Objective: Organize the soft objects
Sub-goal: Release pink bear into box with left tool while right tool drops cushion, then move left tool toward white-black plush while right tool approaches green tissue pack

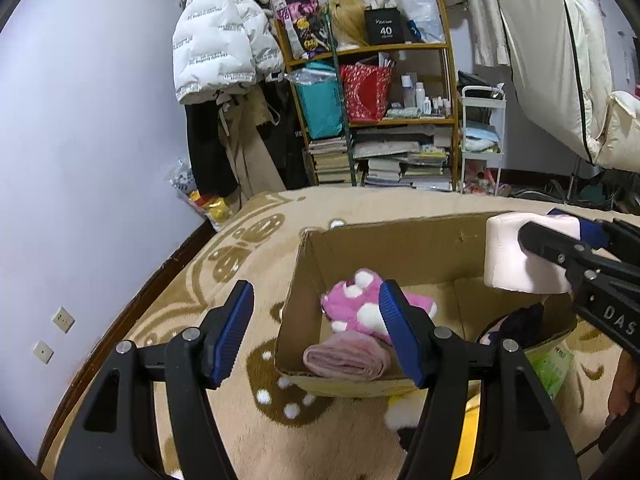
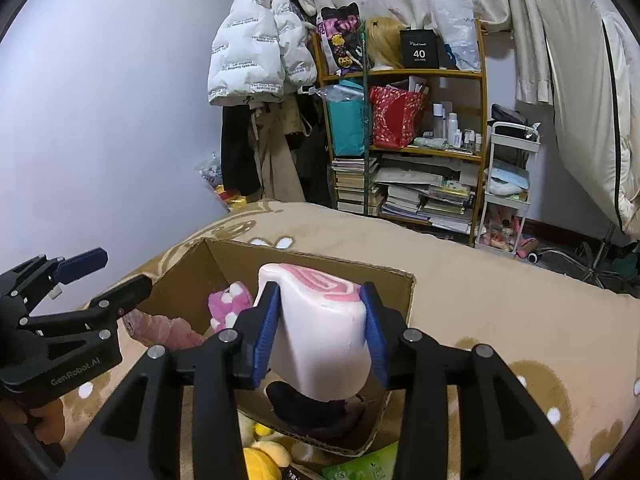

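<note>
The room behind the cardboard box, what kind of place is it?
Probably a lived-in bedroom or storage room at home: a white puffer jacket hangs on the wall, a wooden shelf holds books and bottles, and a beige patterned plush blanket lies under the box.

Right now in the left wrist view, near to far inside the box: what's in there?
Rolled pink cloth at the near wall → pink-and-white plush behind it → far wall of the cardboard box. The dark item at the right is left out.

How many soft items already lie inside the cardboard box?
3: a pink spotted plush mid-box, a rolled pink cloth at the near-left corner, a dark item on the right. More may be hidden.
</note>
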`<state>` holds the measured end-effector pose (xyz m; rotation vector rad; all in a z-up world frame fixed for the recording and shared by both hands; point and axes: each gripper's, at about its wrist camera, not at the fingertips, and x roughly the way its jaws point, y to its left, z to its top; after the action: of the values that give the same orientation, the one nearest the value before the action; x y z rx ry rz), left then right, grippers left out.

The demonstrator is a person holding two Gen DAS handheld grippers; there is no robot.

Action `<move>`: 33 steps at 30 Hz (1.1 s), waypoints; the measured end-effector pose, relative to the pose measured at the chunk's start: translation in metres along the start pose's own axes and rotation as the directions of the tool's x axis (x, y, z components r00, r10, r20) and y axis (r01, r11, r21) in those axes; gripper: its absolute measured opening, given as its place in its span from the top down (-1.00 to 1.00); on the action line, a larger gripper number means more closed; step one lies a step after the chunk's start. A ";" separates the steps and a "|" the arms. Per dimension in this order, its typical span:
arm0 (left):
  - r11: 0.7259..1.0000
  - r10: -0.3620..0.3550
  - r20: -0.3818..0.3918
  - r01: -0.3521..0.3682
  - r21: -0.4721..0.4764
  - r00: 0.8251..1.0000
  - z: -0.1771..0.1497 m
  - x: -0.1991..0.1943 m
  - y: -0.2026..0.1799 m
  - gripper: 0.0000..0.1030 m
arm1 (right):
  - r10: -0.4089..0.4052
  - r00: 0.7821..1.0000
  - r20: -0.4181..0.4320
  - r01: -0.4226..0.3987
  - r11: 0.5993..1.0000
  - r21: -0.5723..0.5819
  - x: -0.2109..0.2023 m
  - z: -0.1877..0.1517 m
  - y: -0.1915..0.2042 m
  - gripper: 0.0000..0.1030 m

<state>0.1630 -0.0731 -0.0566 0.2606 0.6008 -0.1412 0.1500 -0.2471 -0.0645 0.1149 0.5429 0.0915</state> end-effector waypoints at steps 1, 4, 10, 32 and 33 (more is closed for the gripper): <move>1.000 0.000 -0.010 0.000 -0.005 1.000 0.000 0.000 0.001 -0.28 | 0.002 1.000 -0.001 -0.002 1.000 0.001 -0.001 0.000 0.000 0.11; 1.000 -0.004 -0.025 0.003 -0.021 1.000 -0.002 -0.002 0.005 -0.42 | -0.002 1.000 0.009 0.002 1.000 0.007 -0.005 0.001 0.001 -0.18; 0.997 -0.034 -0.025 0.032 -0.066 0.999 -0.003 -0.011 0.013 -0.60 | 0.006 1.000 0.018 -0.006 1.000 0.028 -0.020 0.003 0.003 -0.48; 0.995 -0.064 -0.082 0.057 -0.082 0.995 -0.024 -0.057 0.021 -0.85 | 0.002 0.999 -0.034 0.002 0.993 0.122 -0.077 -0.019 0.002 -0.87; 0.995 -0.064 -0.088 0.057 -0.077 0.994 -0.025 -0.059 0.020 -0.85 | 0.002 0.999 -0.040 0.003 0.992 0.128 -0.079 -0.021 0.002 -0.87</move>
<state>0.1060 -0.0439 -0.0386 0.1774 0.7025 -0.1656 0.0711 -0.2521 -0.0419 0.2382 0.5885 0.0587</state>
